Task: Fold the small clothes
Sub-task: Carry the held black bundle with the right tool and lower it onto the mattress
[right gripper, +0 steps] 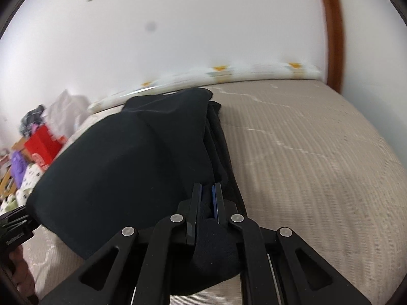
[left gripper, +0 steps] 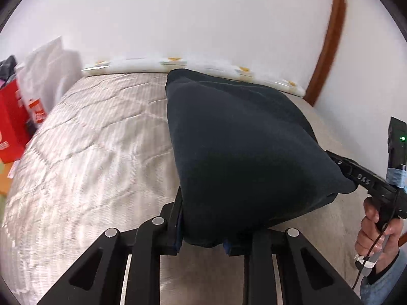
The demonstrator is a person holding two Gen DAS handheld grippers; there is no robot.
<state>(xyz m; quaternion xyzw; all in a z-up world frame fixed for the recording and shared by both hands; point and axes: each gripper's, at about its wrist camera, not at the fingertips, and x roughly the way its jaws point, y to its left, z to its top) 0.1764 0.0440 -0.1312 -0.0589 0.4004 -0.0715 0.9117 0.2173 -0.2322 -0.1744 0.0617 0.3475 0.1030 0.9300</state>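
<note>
Now, left gripper [left gripper: 203, 241]: clamped on dark garment [left gripper: 241, 139] near corner.
Right gripper [right gripper: 208, 203]: pinching the other corner, edge taut for folding over mattress [right gripper: 318, 165].

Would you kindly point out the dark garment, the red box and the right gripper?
dark garment [left gripper: 229, 139]: left wrist view, middle of the lifted cloth.
red box [left gripper: 10, 122]: left wrist view, its front face.
right gripper [right gripper: 207, 198]: right wrist view, between its fingertips.

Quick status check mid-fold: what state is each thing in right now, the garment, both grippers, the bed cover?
Dark garment: near edge lifted off the bed, far end still lying on it, held at two corners.
Left gripper: shut on the dark garment.
Right gripper: shut on the dark garment.
Bed cover: spread flat under the garment.
</note>
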